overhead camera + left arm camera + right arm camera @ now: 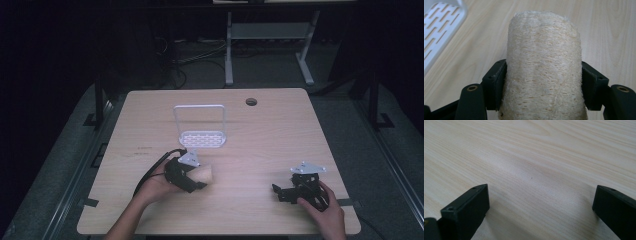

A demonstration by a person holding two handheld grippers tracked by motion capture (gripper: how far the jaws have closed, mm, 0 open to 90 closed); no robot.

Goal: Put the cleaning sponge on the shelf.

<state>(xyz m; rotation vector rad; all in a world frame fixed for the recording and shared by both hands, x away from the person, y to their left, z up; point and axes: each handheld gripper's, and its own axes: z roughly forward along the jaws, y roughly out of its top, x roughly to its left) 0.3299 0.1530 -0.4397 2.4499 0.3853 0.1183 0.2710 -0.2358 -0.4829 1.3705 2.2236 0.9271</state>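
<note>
A pale, fibrous loofah sponge (pixel 544 42) stands between the jaws of my left gripper (pixel 544 77), and both black pads press into its sides. In the high view the left gripper (pixel 199 181) sits low over the table's near left, with the loofah (pixel 206 173) sticking out to its right. My right gripper (pixel 281 192) rests near the table's front right. Its jaws stand wide apart in the right gripper view (pixel 541 195), with bare wood between them.
A white perforated rack (pixel 201 138) with an upright wire frame stands just beyond the left gripper, and its slotted base (pixel 439 27) shows in the left gripper view. A cable hole (pixel 251 102) lies at the table's far edge. A desk frame stands behind.
</note>
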